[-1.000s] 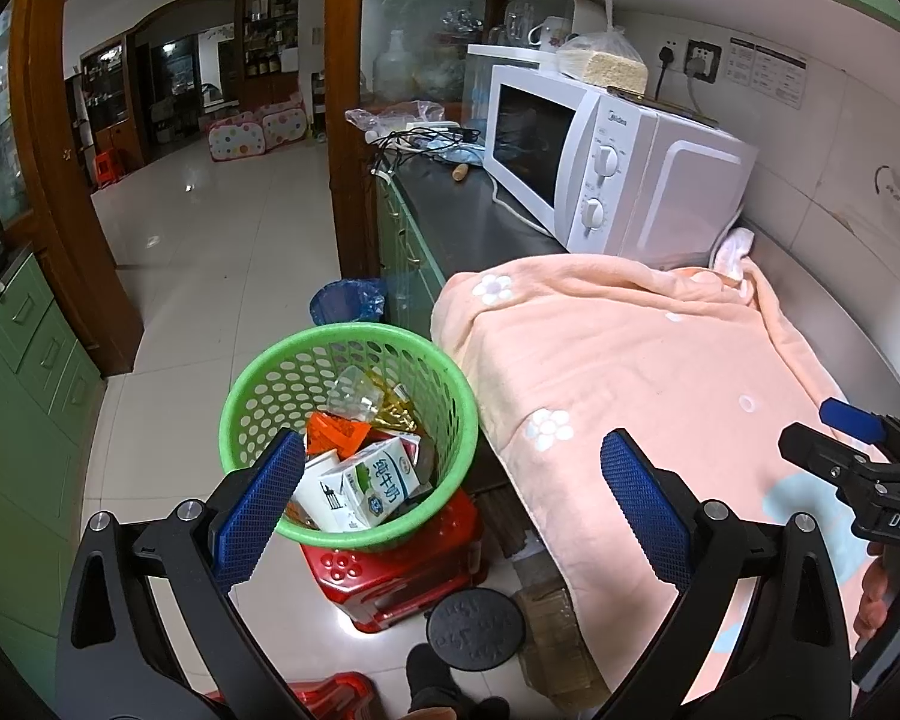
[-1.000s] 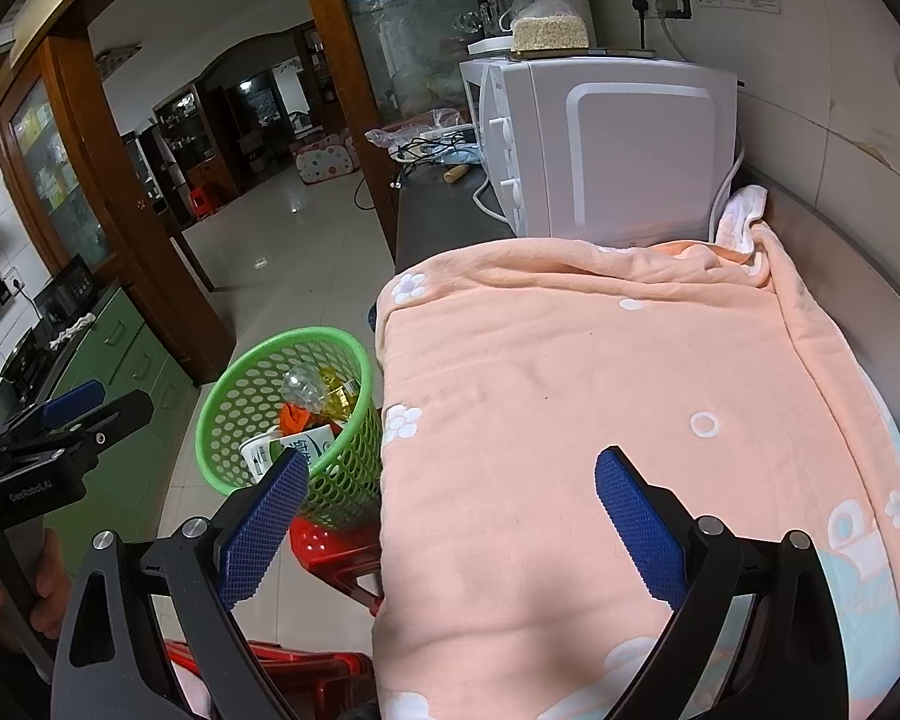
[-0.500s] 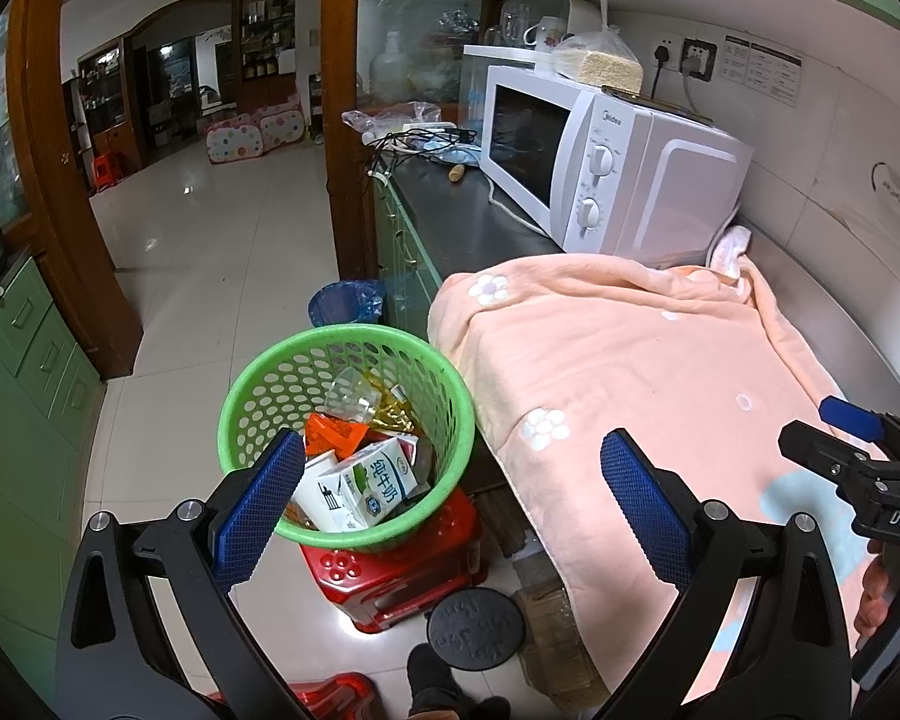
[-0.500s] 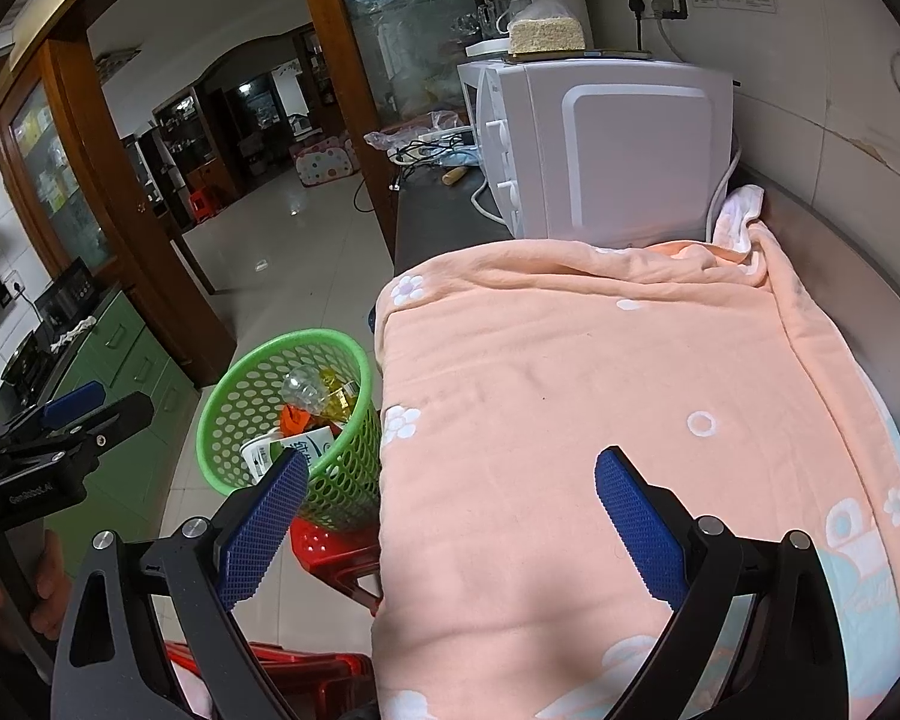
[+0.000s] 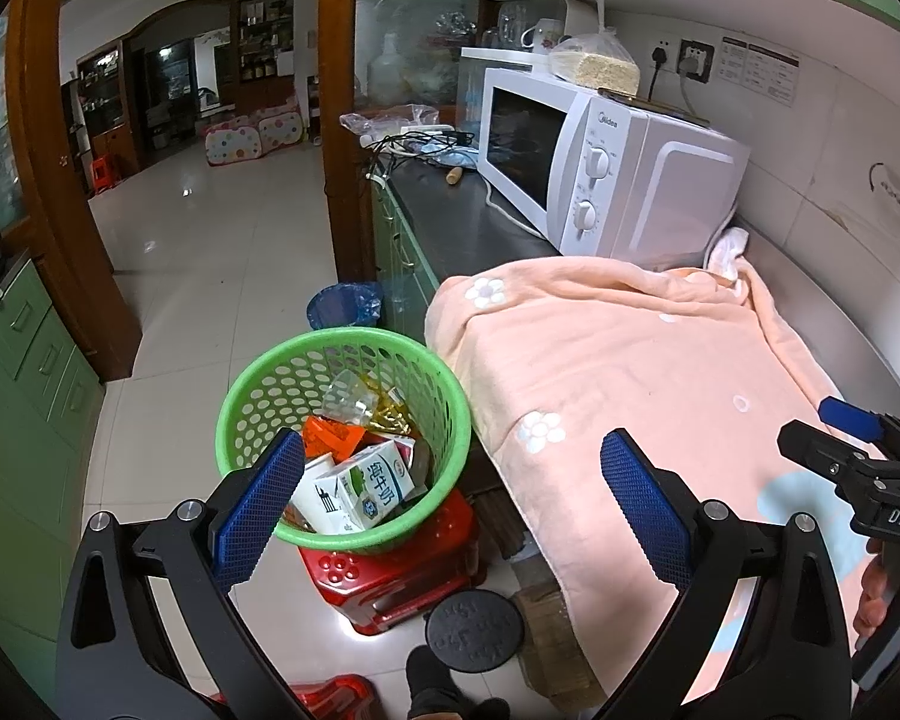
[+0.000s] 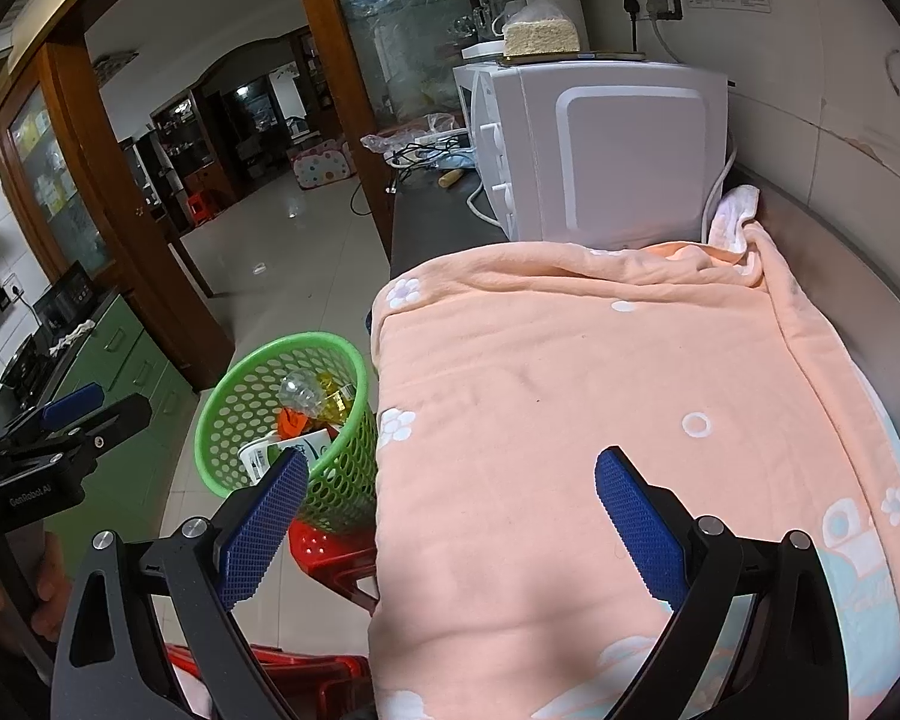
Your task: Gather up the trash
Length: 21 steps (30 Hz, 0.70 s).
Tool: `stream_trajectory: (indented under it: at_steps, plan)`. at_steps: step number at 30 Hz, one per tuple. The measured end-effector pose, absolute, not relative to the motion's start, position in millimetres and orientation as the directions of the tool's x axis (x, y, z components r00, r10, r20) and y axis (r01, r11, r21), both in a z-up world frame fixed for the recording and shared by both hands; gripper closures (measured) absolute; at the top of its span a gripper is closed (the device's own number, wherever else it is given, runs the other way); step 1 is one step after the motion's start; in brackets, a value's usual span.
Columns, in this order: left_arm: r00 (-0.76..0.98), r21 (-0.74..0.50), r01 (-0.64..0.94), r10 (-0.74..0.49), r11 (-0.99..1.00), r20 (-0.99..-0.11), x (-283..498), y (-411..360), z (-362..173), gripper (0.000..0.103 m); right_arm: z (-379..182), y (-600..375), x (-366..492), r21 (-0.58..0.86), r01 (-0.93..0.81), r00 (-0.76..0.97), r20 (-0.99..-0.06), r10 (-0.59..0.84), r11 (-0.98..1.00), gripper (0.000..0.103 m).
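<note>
Trash basket (image 5: 450, 420) below left tool (image 5: 453, 501)

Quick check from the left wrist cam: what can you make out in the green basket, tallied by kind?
In the green basket, only the top layer shows:
Milk cartons: 2
Orange wrapper: 1
Clear plastic bottle: 1
Yellow crinkled wrapper: 1
Total visible: 5; anything beneath is hidden.

Basket (image 5: 450, 414) on stool (image 5: 426, 570), apparently left of blanket (image 5: 660, 372).
</note>
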<state>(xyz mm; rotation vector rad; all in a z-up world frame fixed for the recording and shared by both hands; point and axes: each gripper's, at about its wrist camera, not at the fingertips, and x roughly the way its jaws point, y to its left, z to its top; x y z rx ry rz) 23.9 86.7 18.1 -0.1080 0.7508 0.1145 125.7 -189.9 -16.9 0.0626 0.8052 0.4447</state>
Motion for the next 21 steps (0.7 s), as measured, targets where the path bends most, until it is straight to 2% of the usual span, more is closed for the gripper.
stream_trajectory:
  at_steps: [21]
  plan:
    - [0.726,-0.052,-0.139,0.066,0.989,-0.685,25.3,83.6,17.0,0.005,-20.1,-189.5,124.1,0.216,-0.359,0.603,-0.689,0.402,0.908,0.010]
